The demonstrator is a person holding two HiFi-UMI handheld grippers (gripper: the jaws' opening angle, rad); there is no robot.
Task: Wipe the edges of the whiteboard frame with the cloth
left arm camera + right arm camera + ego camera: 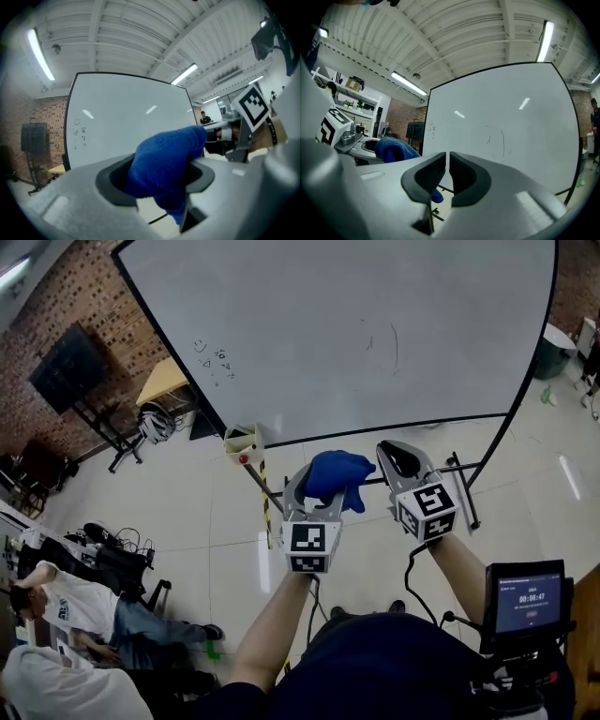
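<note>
A large whiteboard (356, 334) in a black frame (394, 427) stands in front of me, with faint marks on it. In the head view my left gripper (319, 486) is shut on a bunched blue cloth (336, 474), just below the frame's bottom edge. The left gripper view shows the cloth (164, 164) filling the gap between the jaws, with the whiteboard (126, 122) beyond. My right gripper (398, 457) is beside it on the right, shut and empty. In the right gripper view its pads (436, 173) nearly meet, with the cloth (393, 149) at the left and the whiteboard (501, 122) ahead.
The board's stand legs (464, 488) reach onto the floor below the frame. A small holder (244, 442) hangs at the board's lower left corner. A black screen on a stand (70, 367) and a desk (169, 379) are at the left. People (84, 606) sit lower left.
</note>
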